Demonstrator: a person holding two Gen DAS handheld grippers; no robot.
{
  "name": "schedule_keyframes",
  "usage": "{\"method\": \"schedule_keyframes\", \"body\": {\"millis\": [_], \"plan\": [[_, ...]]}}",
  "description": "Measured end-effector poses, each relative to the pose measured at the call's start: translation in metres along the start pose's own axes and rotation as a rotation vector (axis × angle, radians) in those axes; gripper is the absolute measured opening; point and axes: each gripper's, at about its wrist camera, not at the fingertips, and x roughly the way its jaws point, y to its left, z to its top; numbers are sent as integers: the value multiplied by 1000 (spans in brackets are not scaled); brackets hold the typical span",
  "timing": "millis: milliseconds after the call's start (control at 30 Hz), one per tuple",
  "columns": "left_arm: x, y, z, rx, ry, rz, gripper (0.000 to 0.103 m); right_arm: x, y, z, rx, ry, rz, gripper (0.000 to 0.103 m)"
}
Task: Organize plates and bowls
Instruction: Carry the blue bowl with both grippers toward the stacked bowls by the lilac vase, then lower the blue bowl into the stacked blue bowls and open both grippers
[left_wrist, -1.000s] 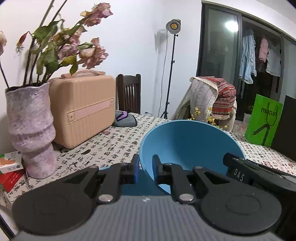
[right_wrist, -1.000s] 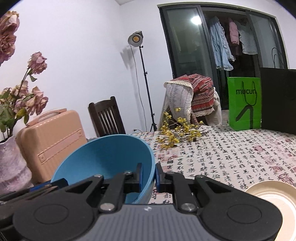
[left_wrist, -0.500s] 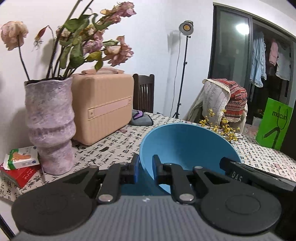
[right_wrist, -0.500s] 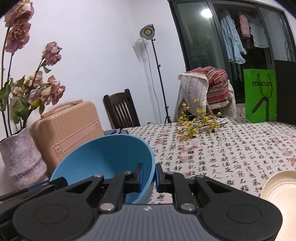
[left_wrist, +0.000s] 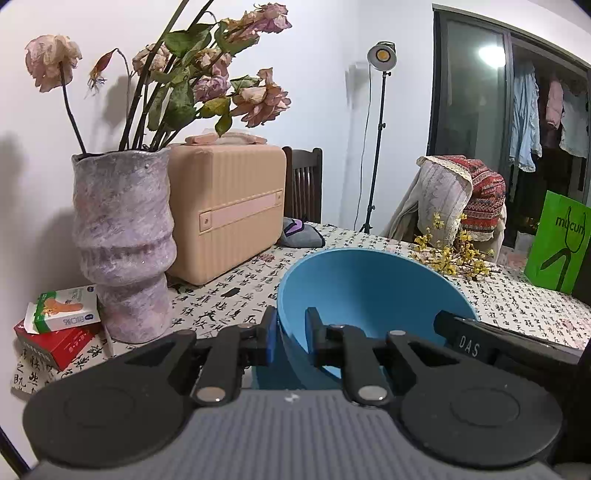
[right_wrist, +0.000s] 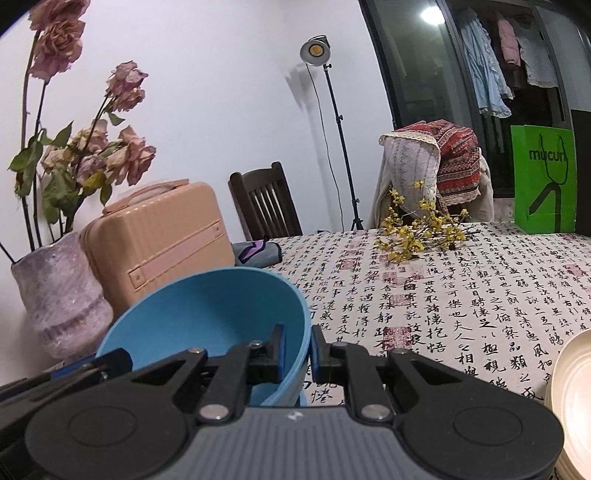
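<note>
A blue bowl (left_wrist: 369, 291) hangs tilted above the patterned tablecloth, held by both grippers at once. My left gripper (left_wrist: 290, 338) is shut on the bowl's left rim, one finger outside, one inside. My right gripper (right_wrist: 297, 352) is shut on the bowl's (right_wrist: 207, 314) right rim the same way. In the left wrist view the right gripper's black body (left_wrist: 480, 341) shows past the bowl's right edge. A cream plate (right_wrist: 570, 398) lies at the lower right of the right wrist view, partly cut off.
A mauve vase (left_wrist: 122, 243) of dried roses stands at the left, with small boxes (left_wrist: 61, 325) at its foot and a peach case (left_wrist: 225, 206) behind it. Yellow flower sprigs (right_wrist: 421, 229) and a green bag (right_wrist: 543, 177) lie further back. Chairs stand behind the table.
Both grippers have carried the bowl leftward and slightly down; the vase and case now sit more toward the middle of the views. The grips have not changed.
</note>
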Motion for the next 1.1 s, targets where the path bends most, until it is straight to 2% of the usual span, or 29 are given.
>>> {"method": "schedule_keyframes", "body": {"millis": [533,1100], "plan": [[6,11,-15,11,25,23,16,5,12,-14,-90,11,22,14],[19,12,-28,19,67,34,16,16,24,-35,-234,-18,-18,16]]}}
